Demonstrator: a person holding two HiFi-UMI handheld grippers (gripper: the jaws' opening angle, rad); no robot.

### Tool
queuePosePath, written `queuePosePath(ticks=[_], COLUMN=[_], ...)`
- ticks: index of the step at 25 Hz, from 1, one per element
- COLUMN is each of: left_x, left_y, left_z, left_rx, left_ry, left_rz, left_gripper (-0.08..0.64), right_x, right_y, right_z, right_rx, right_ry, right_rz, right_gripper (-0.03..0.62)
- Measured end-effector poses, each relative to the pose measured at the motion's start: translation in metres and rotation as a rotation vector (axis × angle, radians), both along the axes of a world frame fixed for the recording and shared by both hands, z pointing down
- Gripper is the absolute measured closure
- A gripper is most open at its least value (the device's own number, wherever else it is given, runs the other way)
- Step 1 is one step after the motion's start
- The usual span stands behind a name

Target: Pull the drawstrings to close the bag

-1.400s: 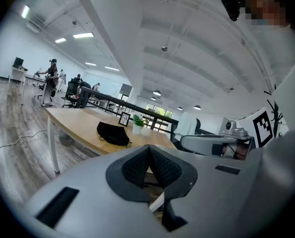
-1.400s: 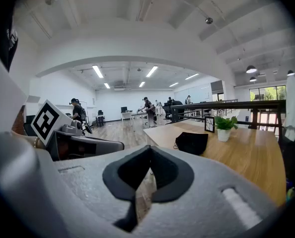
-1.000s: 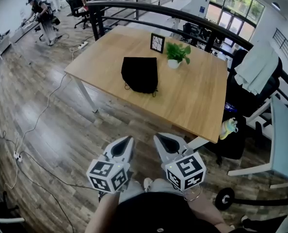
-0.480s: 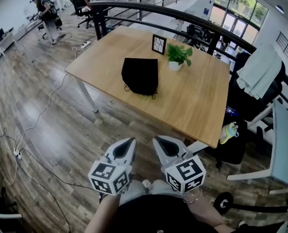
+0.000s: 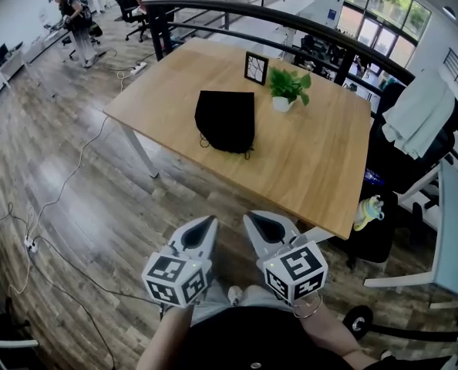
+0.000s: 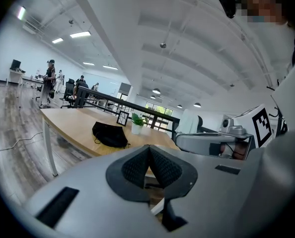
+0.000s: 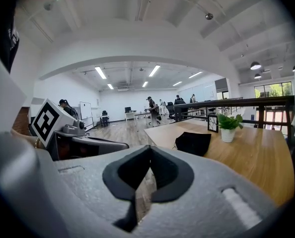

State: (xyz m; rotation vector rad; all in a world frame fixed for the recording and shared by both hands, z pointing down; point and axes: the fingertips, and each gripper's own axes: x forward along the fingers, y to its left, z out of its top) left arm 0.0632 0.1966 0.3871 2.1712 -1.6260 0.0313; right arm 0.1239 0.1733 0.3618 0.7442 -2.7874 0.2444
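A black drawstring bag (image 5: pixel 225 119) lies flat on the wooden table (image 5: pixel 321 168), its cords trailing at the near edge. It also shows as a dark lump in the left gripper view (image 6: pixel 109 134) and the right gripper view (image 7: pixel 193 143). Both grippers hang side by side over the floor, well short of the table. My left gripper (image 5: pixel 208 223) is shut with nothing in it. My right gripper (image 5: pixel 250 220) is also shut and empty. In each gripper view the jaws meet in a closed seam, the left gripper (image 6: pixel 148 148) and the right gripper (image 7: pixel 150 148) alike.
A potted plant (image 5: pixel 287 87) and a small picture frame (image 5: pixel 256 67) stand behind the bag. A black railing (image 5: pixel 306 28) runs past the table's far side. Chairs (image 5: pixel 402 156) crowd the right end. Cables (image 5: pixel 67 183) cross the floor at left. People work at desks far back.
Both grippers have stayed shut. The table and bag have shifted slightly in the head view as I drift toward them.
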Motion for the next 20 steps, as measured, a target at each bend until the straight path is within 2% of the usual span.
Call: queuePosePath(ticks=[9,20], left_x=[-0.057,-0.125], left_y=[-0.075,-0.177], left_z=[0.006,0.004], left_rx=[0.005,-0.011], left_ry=[0.014,0.020], left_rz=[0.047,0.181], left_gripper=[0.546,0.546], right_x=[-0.052,-0.121], right_y=[-0.073,-0.168], right_z=[0.008,0.013], right_rx=[0.008,-0.013], right_ry=[0.015,0.036], right_rz=[0.063,0.195], right_gripper=[0.594,0.594])
